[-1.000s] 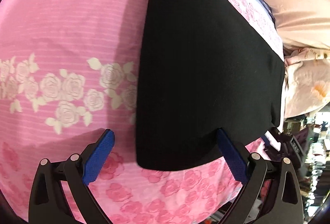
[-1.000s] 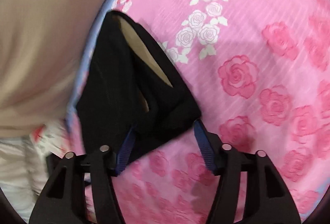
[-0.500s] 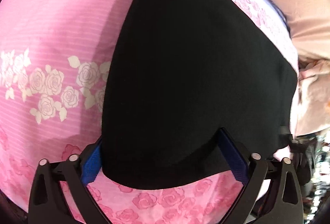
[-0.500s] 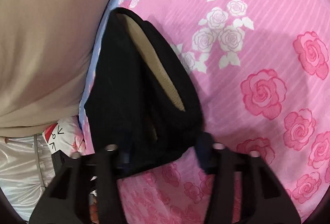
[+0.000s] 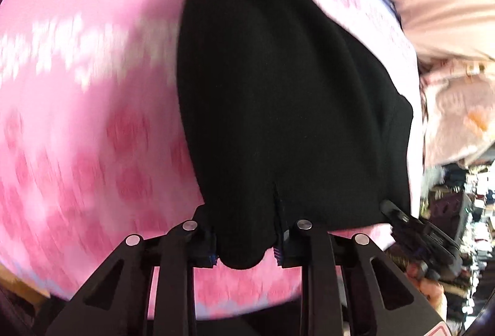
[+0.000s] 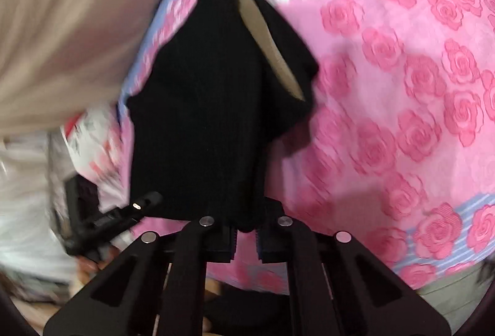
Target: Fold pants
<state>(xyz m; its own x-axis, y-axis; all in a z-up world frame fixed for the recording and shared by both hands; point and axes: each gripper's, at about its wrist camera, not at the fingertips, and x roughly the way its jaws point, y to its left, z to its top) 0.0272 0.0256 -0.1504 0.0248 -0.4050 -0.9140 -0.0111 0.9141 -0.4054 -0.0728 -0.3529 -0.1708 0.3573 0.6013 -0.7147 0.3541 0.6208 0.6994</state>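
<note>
Since a sec ago both grippers have just been closing: the left gripper [image 5: 246, 255] stood wide open over the near edge of the black pants [image 5: 287, 95], now its jaws are pinched onto a bunched fold of that edge. The right gripper [image 6: 246, 238] was half-open astride a corner, now it's clamped on a narrow tuck of cloth. Pants have also bunched and lifted a bit at both grips; pink rose bedsheet [image 5: 92, 119] is blurred, so the cameras are moving.

Key relation: pants lie on the bed, straight ahead of each gripper, stretching away from the fingers toward the far bed edge and the beige blanket [image 6: 62, 27]. Long axis runs roughly side to side betw the two grips, left gripper on one end of the near edge, right on the other. In right wrist view the waist opening w/ tan lining [image 6: 272, 48] sits on the far side, facing right. Each hand is at its own corner, neither nearer overall.

Next move, prob: carry the near edge up and over onto the far half, both ends level so the fold stays square.
</note>
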